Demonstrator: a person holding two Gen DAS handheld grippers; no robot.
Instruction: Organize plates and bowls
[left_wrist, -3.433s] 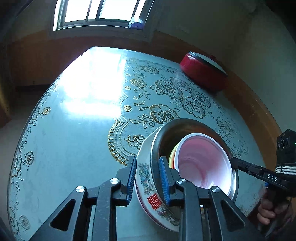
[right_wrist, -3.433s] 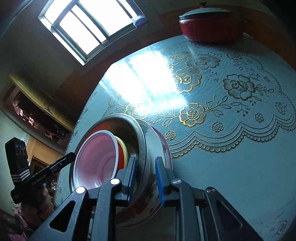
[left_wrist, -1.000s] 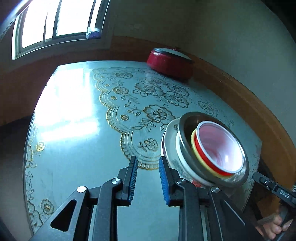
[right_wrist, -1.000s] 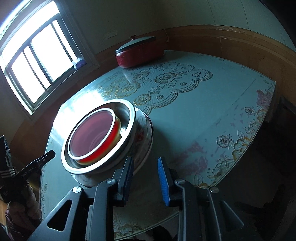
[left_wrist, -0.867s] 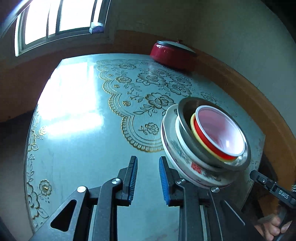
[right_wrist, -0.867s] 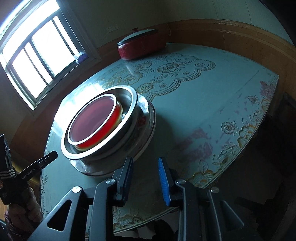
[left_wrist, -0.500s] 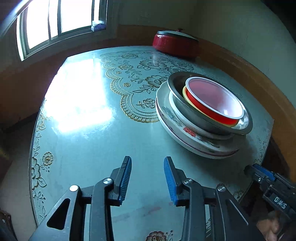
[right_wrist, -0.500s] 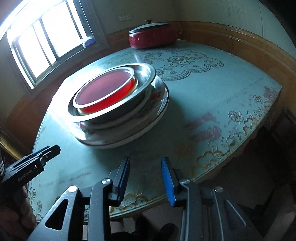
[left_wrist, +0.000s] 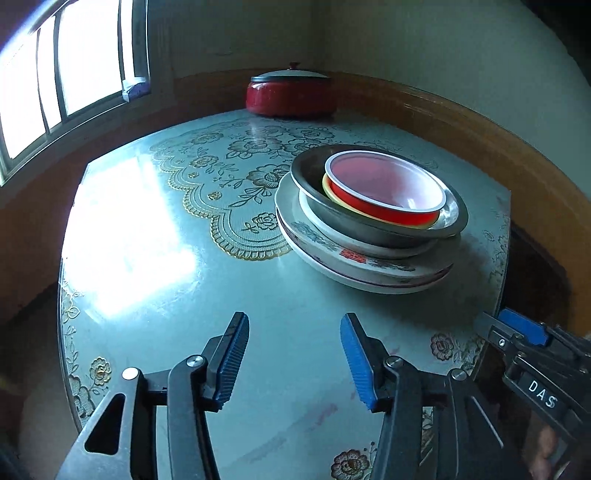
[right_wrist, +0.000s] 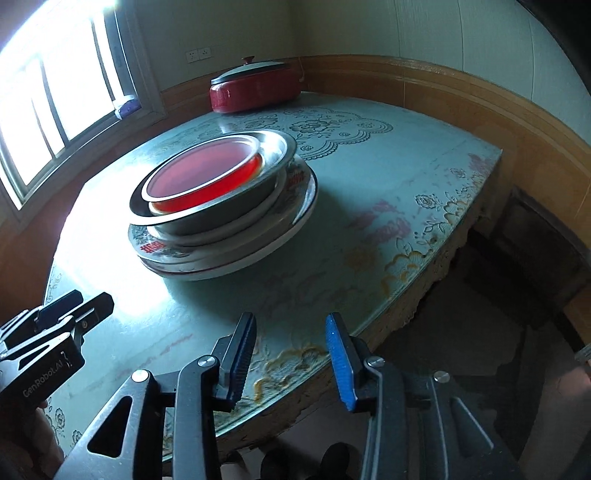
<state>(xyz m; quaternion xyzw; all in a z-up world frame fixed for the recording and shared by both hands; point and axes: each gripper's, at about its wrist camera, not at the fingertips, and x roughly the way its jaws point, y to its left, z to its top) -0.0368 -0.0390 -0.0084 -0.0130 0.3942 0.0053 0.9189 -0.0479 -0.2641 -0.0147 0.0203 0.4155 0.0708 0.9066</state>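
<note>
Blue ribbed pads face each other across a wide gap on my left hand-held gripper (left_wrist: 293, 360), with nothing between them, and it hangs over the near part of the worktop (left_wrist: 155, 280). My right hand-held gripper (right_wrist: 290, 360) is spread just as wide and is also empty, sitting above the near edge of the worktop. Out beyond both, toward the right side of the worktop, stands the stack: a red plastic bowl (left_wrist: 384, 188) nested on a yellow one (left_wrist: 328, 190), both inside a steel bowl (left_wrist: 314, 184), which rests on a white dish and then on a patterned plate (left_wrist: 332, 254) at the bottom. A red lidded pot (left_wrist: 290, 92) sits far back by the wall, well apart from the stack. I judge the stacking step done, with everything nested by size and both tools off it. Next, I would only check that the pile sits level, since the steel bowl looks slightly off-centre on the dishes below.
</note>
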